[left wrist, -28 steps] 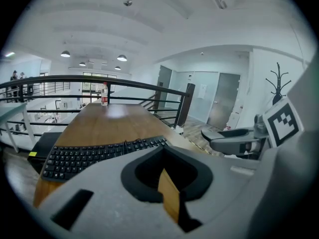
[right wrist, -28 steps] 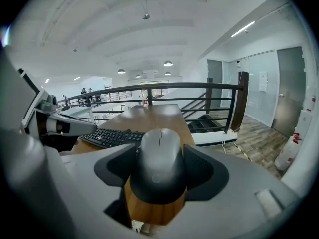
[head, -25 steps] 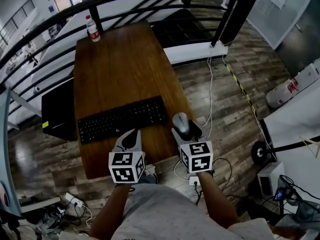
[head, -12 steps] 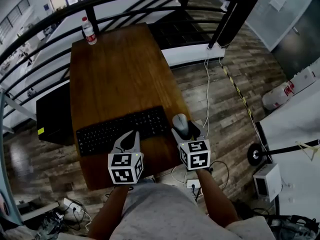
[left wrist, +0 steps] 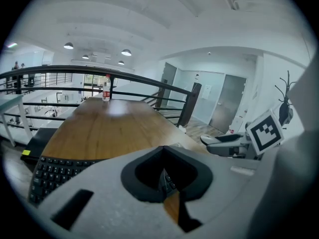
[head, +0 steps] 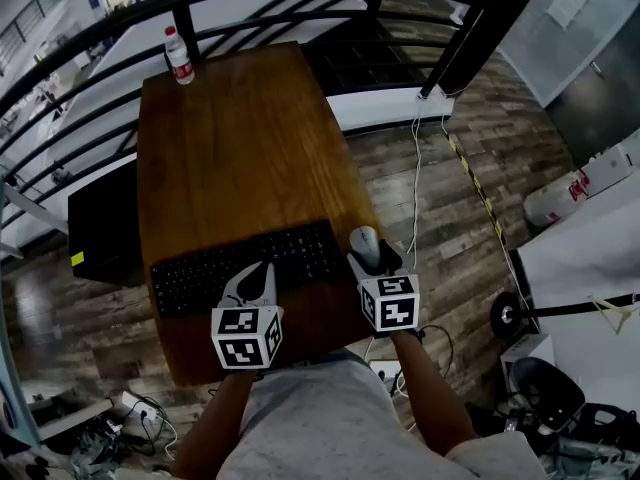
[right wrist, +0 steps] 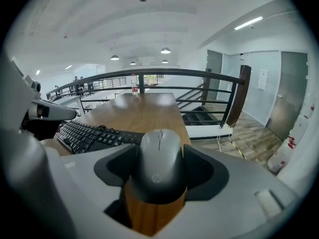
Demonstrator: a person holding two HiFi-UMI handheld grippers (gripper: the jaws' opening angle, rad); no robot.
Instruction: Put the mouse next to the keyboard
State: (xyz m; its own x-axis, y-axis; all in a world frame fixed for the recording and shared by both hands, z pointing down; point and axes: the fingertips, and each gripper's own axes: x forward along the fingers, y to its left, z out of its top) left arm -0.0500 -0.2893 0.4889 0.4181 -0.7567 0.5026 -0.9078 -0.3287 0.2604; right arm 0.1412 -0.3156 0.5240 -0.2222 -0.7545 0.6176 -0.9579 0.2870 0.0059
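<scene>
- The wooden table (head: 230,148) ran away from the person. All the action was at its near end, close to the right edge.
- The keyboard (head: 240,266) lay across that near end, long side going left to right, with its right end a touch farther away than its left.
- The right gripper (head: 372,254) was the one that mattered. Its jaws were clamped on the mouse (head: 364,240), one on each flank.
- The left gripper (head: 256,276) hung over the keyboard's near edge. Its jaws were pretty much together with nothing in them, so it looked like a spectator.
- The mouse sat just right of the keyboard's right end, between it and the table edge. Its long axis ran near-to-far in line with the jaws, roughly square to the keyboard.
- Couldn't tell if it was resting on the wood or a hair above it.
- My guess: it was basically placed, and only lowering and letting go was left. With the edge that close, any nudge should go left, not right.
</scene>
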